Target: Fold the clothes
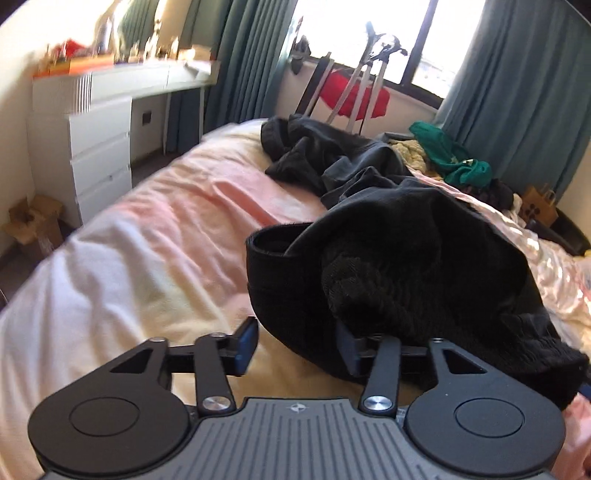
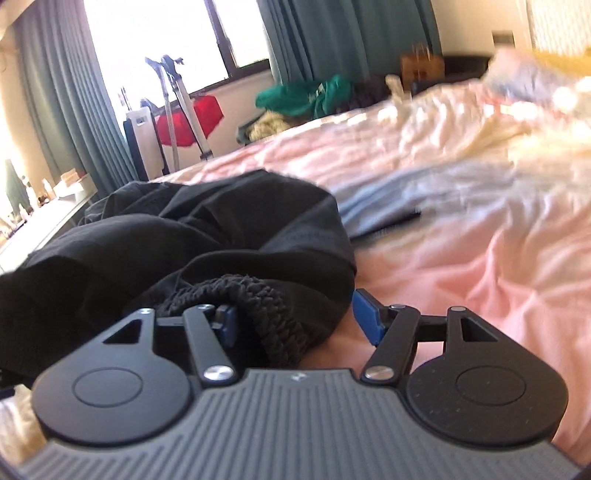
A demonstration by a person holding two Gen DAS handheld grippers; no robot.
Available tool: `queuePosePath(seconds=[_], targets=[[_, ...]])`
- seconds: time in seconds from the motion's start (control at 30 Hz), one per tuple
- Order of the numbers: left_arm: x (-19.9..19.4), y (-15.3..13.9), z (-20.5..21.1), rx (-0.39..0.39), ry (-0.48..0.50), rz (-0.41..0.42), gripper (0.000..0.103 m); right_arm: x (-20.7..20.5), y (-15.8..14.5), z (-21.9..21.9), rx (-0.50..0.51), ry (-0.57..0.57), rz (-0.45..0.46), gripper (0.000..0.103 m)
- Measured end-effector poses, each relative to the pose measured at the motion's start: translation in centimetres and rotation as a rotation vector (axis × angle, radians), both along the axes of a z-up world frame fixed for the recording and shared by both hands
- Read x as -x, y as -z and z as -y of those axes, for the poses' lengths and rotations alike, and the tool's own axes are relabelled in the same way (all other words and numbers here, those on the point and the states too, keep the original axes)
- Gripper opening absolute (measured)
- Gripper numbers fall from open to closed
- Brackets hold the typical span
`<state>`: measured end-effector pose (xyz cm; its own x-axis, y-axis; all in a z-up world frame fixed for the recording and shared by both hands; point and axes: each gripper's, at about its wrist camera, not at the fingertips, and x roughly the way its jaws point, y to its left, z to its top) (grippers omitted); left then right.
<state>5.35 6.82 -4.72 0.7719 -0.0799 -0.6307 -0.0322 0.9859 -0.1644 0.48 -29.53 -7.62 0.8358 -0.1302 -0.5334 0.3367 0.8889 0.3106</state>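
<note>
Black garment (image 1: 406, 258) heaped on bed (image 1: 147, 221); left claw (image 1: 299, 343) and right claw (image 2: 295, 317) held apart astride its ribbed hem, best clamped squarely at opposite corners.

Between the jaws of the left gripper (image 1: 297, 345): an edge of the heaped garment (image 1: 399, 266), draped over the right-hand finger, piled ahead and to the right on the bed (image 1: 147, 229). Farther ahead, a second crumpled garment (image 1: 332, 155); beyond it, a tripod (image 1: 364, 85) under the window (image 1: 369, 29). Far left, a drawer unit (image 1: 99, 147). Between the jaws of the right gripper (image 2: 299, 321): the garment's ribbed hem (image 2: 258, 306), against the left-hand finger.
</note>
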Motion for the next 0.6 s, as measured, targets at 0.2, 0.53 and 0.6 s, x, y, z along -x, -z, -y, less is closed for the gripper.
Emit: queuePosePath(seconds=[0.2,0.53,0.6], targets=[[3.0,-1.0,3.5,-0.187,0.123,0.119,0.076,-0.1,1.5,0.3,-0.085,0.014,-0.071,0.066],[4.3,0.0,8.7,-0.472,0.134,0.304,0.081,1.2,-0.4,-0.2,-0.016,-0.014,0.064,0.047],[4.4,0.2,9.4,-0.509,0.142,0.335,0.081,1.8,-1.2,-0.6,0.017,-0.015,0.126,0.041]])
